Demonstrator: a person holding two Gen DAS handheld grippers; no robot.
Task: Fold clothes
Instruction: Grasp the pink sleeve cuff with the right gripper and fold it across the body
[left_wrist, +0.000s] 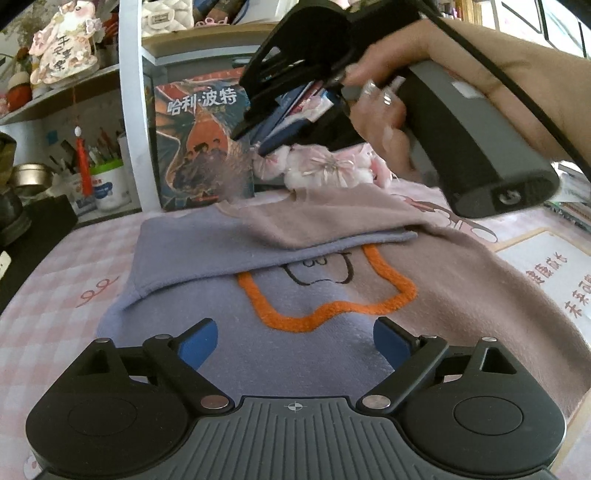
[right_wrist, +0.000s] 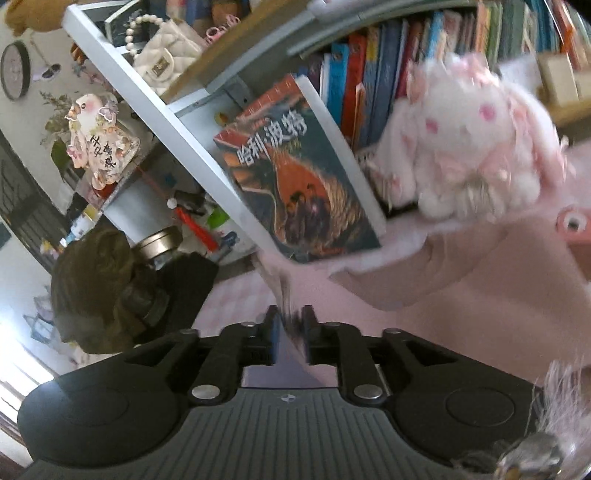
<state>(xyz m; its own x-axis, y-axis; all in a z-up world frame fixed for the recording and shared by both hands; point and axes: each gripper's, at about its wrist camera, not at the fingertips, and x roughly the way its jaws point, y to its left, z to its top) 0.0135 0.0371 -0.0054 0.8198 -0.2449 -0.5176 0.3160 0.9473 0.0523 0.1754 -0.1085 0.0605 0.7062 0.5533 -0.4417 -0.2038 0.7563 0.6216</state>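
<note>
1 sweater (left_wrist: 295, 254) half folded; 2 hand-held grippers.

The place is a home room, a bedroom or study: a white shelf (right_wrist: 155, 99) carries books (right_wrist: 373, 92), a quilted handbag (right_wrist: 162, 62) and a figurine (left_wrist: 62, 48), beside a plush toy (right_wrist: 469, 140) and a pink checked cover (left_wrist: 48, 321).

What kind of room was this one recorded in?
Probably a bedroom or study at home: a bookshelf packed with books, a plush toy, and a garment on a pink checked cover.
</note>
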